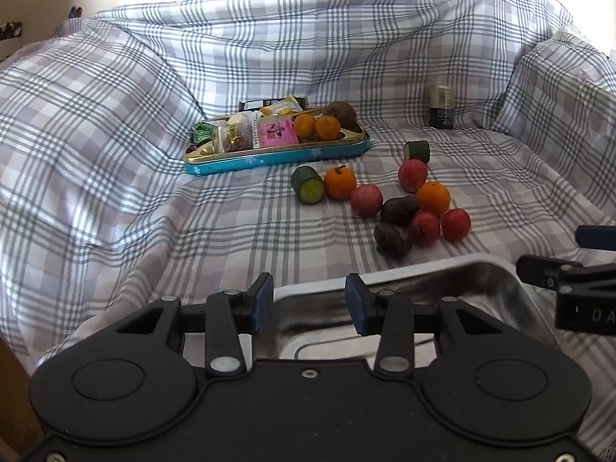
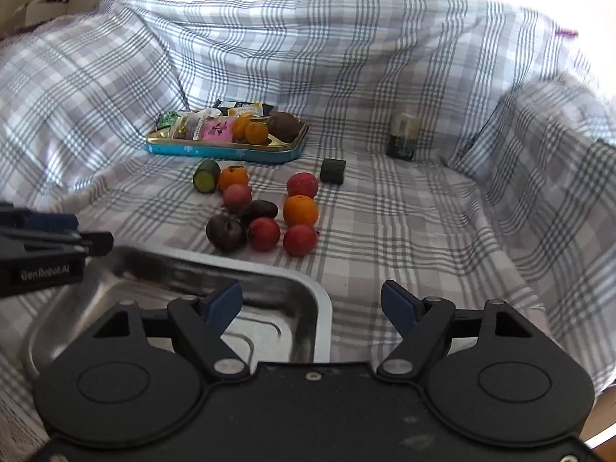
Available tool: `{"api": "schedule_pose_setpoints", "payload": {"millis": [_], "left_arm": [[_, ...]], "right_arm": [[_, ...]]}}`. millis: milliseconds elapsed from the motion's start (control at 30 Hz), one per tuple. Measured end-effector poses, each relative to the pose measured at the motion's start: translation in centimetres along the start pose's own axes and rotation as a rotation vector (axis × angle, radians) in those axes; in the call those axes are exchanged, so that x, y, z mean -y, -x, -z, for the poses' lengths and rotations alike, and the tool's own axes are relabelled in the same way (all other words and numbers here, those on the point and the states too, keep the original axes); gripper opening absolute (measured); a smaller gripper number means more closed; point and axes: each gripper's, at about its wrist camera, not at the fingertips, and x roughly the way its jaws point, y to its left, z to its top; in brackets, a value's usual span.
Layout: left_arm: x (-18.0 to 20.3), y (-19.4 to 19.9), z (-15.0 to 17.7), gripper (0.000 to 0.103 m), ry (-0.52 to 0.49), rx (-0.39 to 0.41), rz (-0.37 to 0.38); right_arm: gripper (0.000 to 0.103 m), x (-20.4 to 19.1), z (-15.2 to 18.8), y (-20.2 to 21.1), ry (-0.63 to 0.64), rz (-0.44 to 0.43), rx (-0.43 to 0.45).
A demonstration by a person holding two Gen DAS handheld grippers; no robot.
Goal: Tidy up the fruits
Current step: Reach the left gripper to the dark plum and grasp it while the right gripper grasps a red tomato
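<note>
A cluster of loose fruit lies mid-cloth: an orange (image 1: 433,197) (image 2: 300,210), several red fruits (image 1: 456,224) (image 2: 300,240), dark purple fruits (image 1: 393,239) (image 2: 226,232) and two cucumber pieces (image 1: 308,185) (image 2: 206,176). An empty steel tray (image 1: 481,269) (image 2: 269,292) sits in front of them, nearest me. My left gripper (image 1: 310,300) hovers open over the tray's left end, nothing between its pads. My right gripper (image 2: 312,304) is open over the tray's right edge, also empty. Each gripper shows at the side of the other's view.
A blue tin (image 1: 277,159) (image 2: 227,152) at the back holds snack packets, two oranges and a brown fruit. A dark jar (image 1: 442,107) (image 2: 402,136) stands at the back right. Plaid cloth (image 1: 115,192) rises in folds on the left, back and right.
</note>
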Motion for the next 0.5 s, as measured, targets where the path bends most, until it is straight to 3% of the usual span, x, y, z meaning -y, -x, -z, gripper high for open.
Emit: {"api": "schedule_pose_setpoints", "payload": {"millis": [167,500], "left_arm": [[0.2,-1.6,-0.9,0.050,0.026,-0.021,0.035],[2.0,-4.6,-2.3,0.050,-0.004,-0.057,0.101]], "right_arm": [[0.079,0.8,-1.7,-3.2,-0.072,-0.011,-0.007],[0.063,1.0,-2.6,-8.0,-0.117,-0.039,-0.014]]}}
